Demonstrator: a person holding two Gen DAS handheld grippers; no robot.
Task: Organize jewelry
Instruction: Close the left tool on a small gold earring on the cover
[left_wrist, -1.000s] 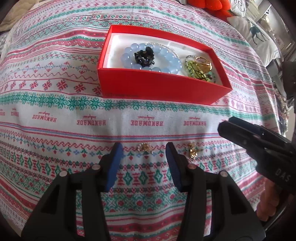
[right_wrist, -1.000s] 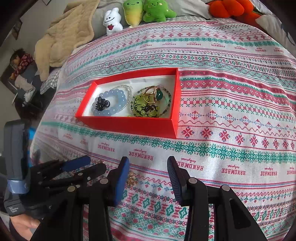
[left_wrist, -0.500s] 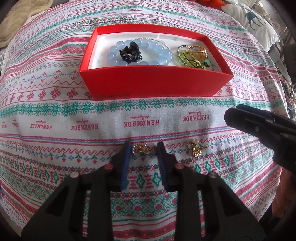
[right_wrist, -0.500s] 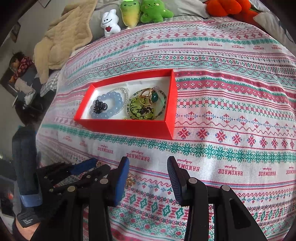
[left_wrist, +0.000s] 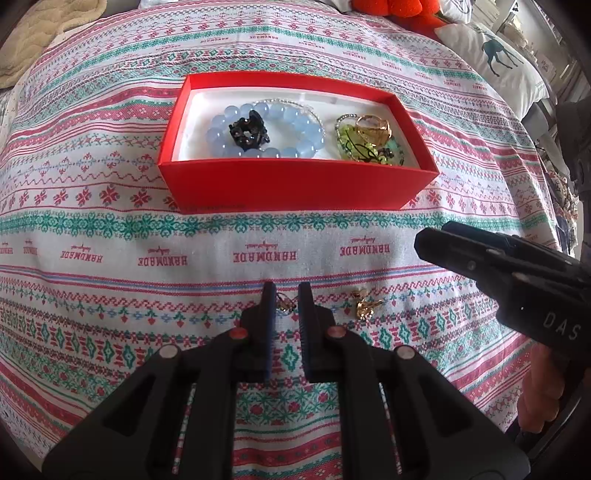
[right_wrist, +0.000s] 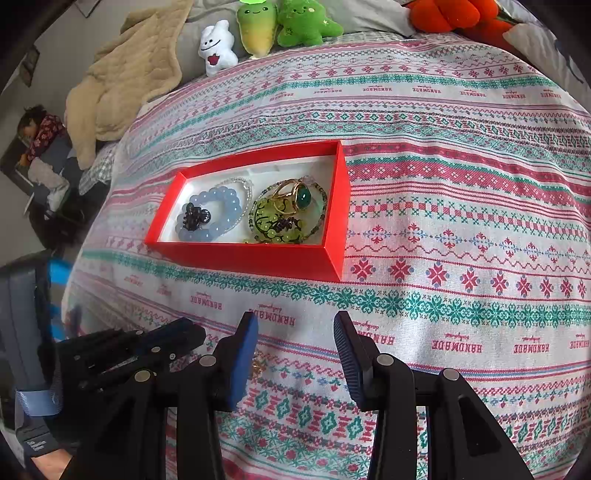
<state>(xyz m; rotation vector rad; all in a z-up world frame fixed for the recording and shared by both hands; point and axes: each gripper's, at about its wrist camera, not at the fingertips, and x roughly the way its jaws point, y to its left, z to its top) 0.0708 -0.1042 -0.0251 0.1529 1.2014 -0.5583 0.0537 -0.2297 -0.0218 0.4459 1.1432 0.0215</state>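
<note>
Low in the middle of the left wrist view, the left tongs (left_wrist: 283, 306) are closing on a small gold earring (left_wrist: 284, 303) that lies on the patterned bedspread (left_wrist: 110, 221); the piece sits between the two pads, which look nearly on it, though I cannot tell whether they press it yet. A second gold earring (left_wrist: 365, 305) lies just to the right of it on the cloth, free. The right tongs (right_wrist: 295, 354) hang partly open with nothing between them, at the bottom centre of the right wrist view. The red box (left_wrist: 295, 184), in the upper middle of the frame, already holds a blue bead bracelet (left_wrist: 266, 129) and a gold ring (left_wrist: 373, 127) on a green bracelet. The earring is likely very light, hard, smooth and irregular, so it may twist or slip out sideways as the pads meet. The soft bedding gives underneath, so the pads could pinch cloth with it. Taking it across its fuller body, not by a thin hook or post, seems safest.
</note>
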